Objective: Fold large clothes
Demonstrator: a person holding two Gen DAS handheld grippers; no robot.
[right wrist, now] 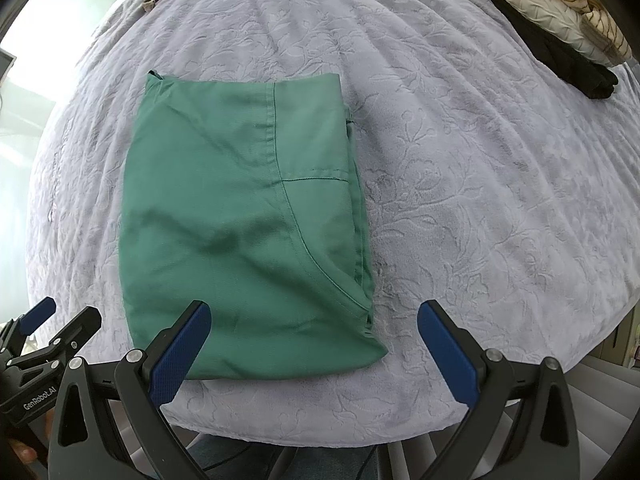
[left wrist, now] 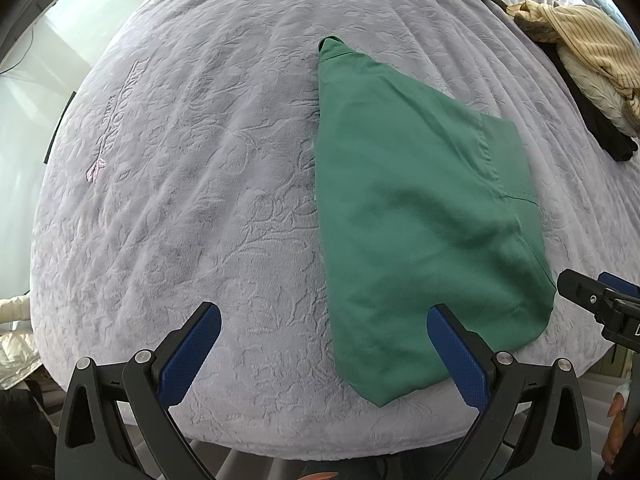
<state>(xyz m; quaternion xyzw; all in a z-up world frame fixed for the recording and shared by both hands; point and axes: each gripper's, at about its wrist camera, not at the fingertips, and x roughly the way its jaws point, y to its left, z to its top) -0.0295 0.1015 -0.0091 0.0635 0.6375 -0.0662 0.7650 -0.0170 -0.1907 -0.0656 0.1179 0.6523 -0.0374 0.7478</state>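
Green garment (right wrist: 244,220) folded on bedspread (right wrist: 460,160) | left claw (right wrist: 60,322) marked "GenRobot.AI"

The garment (right wrist: 244,220) is plain green. The bedspread (right wrist: 460,160) is pale lilac, embossed with flowers and leaves. A heaped cloth (left wrist: 592,52) is tan with thin dark stripes, lying over something black (left wrist: 600,128). Each hand-held gripper (right wrist: 314,344) is black with blue pads (right wrist: 180,354).
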